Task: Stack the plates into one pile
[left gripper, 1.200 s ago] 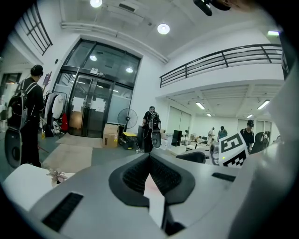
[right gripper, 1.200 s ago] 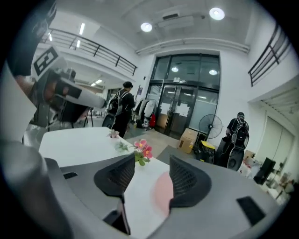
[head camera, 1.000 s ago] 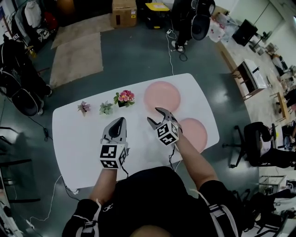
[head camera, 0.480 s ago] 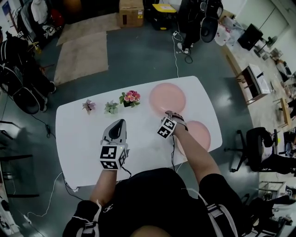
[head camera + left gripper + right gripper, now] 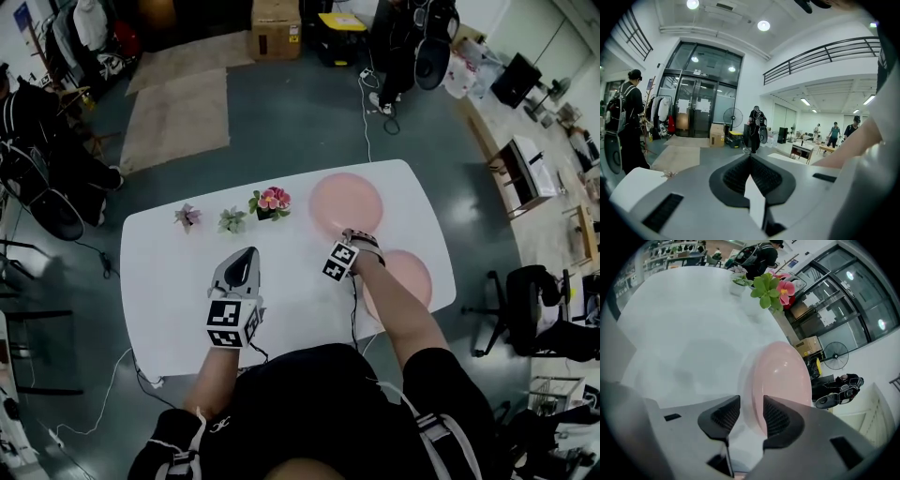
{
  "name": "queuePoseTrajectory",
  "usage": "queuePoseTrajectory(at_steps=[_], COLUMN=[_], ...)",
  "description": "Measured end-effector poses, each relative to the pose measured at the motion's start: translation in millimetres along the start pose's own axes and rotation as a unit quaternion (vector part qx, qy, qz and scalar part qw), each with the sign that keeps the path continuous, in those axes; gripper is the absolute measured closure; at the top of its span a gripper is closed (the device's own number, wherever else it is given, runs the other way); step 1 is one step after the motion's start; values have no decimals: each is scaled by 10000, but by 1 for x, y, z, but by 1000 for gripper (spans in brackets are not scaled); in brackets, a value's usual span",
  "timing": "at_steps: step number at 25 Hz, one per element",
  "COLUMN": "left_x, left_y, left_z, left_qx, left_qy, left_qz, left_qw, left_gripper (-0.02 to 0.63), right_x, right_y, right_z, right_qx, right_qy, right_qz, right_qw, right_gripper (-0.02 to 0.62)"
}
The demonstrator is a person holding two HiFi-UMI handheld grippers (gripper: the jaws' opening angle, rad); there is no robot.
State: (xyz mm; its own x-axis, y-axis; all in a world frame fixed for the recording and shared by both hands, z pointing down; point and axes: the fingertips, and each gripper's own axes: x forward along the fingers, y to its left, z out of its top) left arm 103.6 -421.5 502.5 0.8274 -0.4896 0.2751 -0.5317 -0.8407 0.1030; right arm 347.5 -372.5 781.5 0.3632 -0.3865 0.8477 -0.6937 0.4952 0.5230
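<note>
The left gripper (image 5: 246, 258) hangs closed and empty over the white table (image 5: 169, 281), one pink plate (image 5: 414, 274) lying by the right forearm (image 5: 401, 321), as the right gripper (image 5: 745, 413), jaws just closing in, straddles the near rim of the farther pink plate (image 5: 780, 373).

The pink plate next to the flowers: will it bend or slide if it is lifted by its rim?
The pink plate probably stays stiff: its round rim keeps an even shape. Its surface shows a glossy highlight, so it may be slippery. It looks shallow and thin, so it is likely light.
</note>
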Motion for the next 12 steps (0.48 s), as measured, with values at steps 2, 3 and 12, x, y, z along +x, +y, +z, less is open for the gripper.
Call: queuePoseTrajectory(at_steps=[2,3,12], left_x=[-1,-2,-7], left_y=[1,2,3], left_z=[1,1,1], left_qx=[12,18,29], left_qy=[10,12,35], left_qz=[46,65,187], left_qw=[10000,10000,9998], left_gripper=[595,595,595], right_x=[3,4,4], right_y=[-1,-1,-6], right_z=[-1,-2,-4], right_qx=[-41,-72,-289], right_qy=[28,42,-1], right_qz=[-9,-20,-179], right_qw=[10000,10000,9994], right_gripper=[434,443,546])
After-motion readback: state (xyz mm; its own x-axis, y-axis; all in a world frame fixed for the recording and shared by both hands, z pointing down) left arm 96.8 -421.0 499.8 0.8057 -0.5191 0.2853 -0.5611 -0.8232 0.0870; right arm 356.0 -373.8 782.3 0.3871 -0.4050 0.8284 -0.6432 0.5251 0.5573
